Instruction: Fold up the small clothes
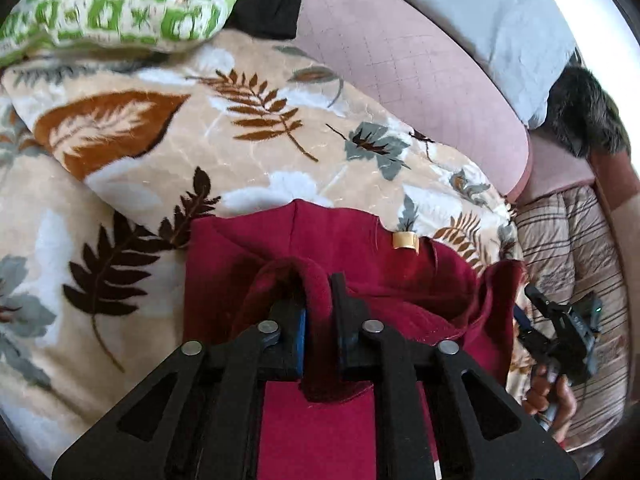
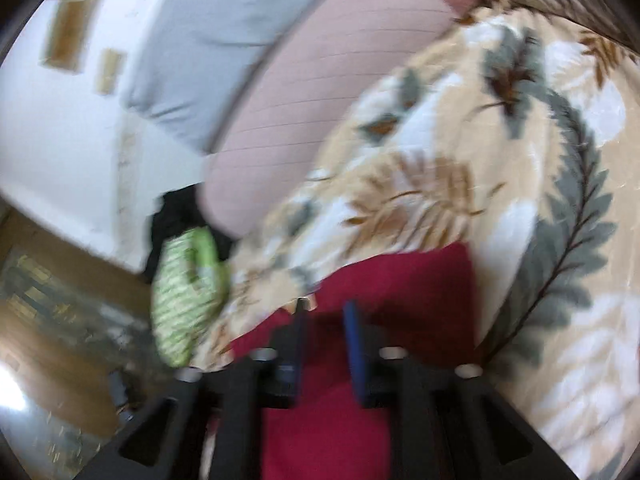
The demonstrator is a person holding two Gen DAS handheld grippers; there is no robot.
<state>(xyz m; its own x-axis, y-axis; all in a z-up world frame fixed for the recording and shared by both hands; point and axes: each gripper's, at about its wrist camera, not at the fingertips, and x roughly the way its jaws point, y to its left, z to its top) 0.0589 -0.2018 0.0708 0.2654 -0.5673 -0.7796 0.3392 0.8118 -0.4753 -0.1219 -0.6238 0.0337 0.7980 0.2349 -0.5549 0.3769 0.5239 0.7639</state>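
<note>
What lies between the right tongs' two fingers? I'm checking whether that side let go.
Nothing is gripped: in the right wrist view the right tongs stand open, with the red garment lying beneath.

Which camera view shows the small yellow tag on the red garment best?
The left wrist view: it is sharp, and the yellow tag sits in plain sight on the red garment. The right wrist view is blurred; there the garment shows only as a red patch, with no tag visible.

Left tool (image 1: 318,296) pinched shut, right tool (image 2: 326,314) parted

Both wrist views look steeply down, close over the same red garment (image 1: 360,248) on the leaf-print blanket (image 2: 540,160).
</note>
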